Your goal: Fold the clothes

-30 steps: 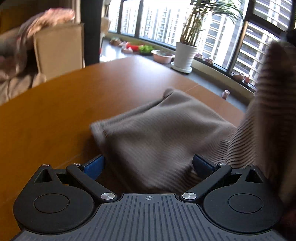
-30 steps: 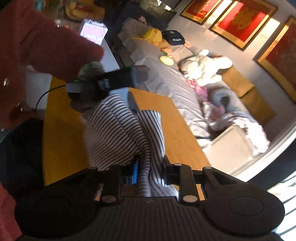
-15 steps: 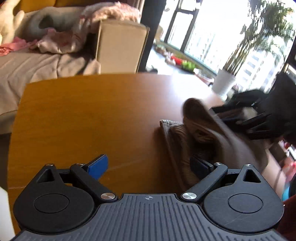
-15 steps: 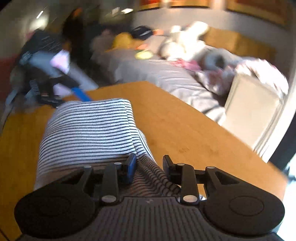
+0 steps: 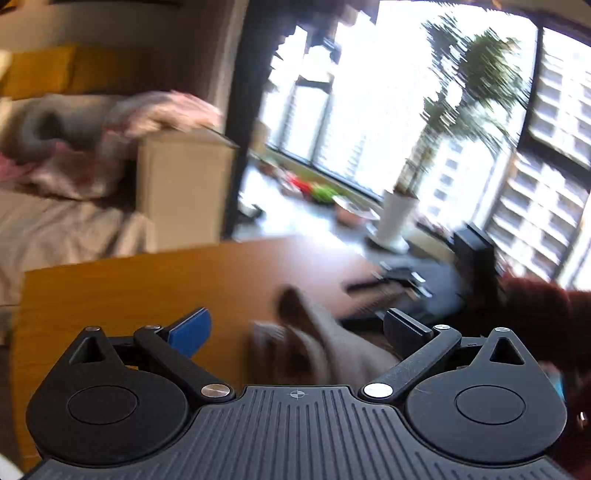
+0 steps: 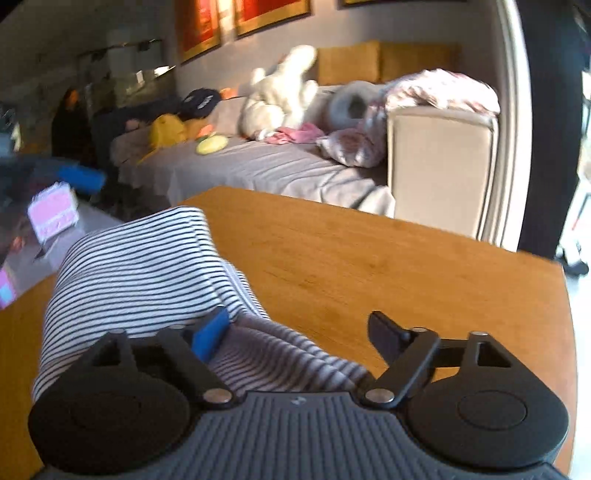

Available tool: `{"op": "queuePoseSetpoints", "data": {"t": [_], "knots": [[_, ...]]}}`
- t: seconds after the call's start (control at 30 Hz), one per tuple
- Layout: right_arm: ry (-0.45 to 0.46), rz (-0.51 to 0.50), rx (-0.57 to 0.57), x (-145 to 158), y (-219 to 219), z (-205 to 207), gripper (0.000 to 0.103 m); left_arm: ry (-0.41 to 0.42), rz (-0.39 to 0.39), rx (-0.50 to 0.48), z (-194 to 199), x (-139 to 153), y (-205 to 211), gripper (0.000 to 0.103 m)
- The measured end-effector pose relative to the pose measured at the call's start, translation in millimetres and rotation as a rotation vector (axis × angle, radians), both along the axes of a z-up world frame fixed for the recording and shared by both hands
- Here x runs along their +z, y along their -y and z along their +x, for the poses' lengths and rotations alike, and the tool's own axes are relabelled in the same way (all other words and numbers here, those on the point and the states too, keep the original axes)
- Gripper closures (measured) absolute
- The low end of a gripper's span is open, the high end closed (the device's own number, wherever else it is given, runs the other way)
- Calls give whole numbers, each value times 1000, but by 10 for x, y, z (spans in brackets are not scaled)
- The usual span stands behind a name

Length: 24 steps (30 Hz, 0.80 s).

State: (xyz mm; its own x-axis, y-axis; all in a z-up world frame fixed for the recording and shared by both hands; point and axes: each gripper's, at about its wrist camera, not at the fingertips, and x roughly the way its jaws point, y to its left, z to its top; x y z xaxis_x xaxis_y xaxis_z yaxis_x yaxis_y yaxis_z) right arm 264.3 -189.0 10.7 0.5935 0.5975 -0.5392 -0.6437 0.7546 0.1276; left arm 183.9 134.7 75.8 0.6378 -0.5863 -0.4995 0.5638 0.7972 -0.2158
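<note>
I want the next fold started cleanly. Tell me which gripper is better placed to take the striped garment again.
Right. The right gripper, jaws opening, has the striped garment lying between its fingers on the table. The left gripper stands open and further back.

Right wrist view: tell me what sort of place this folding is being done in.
Most likely a home living room. A sofa strewn with a plush toy and cushions stands behind the wooden table, framed pictures hang on the wall, and the left wrist view shows a potted plant by tall windows.
</note>
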Motion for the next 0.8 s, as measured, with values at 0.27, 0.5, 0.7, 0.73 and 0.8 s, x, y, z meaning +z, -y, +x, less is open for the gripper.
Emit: {"op": "queuePoseSetpoints", "data": {"t": [0.27, 0.5, 0.7, 0.73, 0.8], "knots": [[-31, 10, -163, 219, 14, -139, 0, -151, 46, -65, 239, -570, 619, 0], [-84, 158, -204, 372, 320, -652, 0, -207, -7, 12, 378, -620, 635, 0], [14, -47, -275, 138, 159, -752, 0, -228, -12, 39, 407, -632, 615, 0], [-5, -26, -285, 123, 175, -711, 0, -230, -9, 46, 412, -638, 615, 0], [-9, -12, -297, 98, 179, -647, 0, -233, -13, 58, 421, -638, 603, 0]]}}
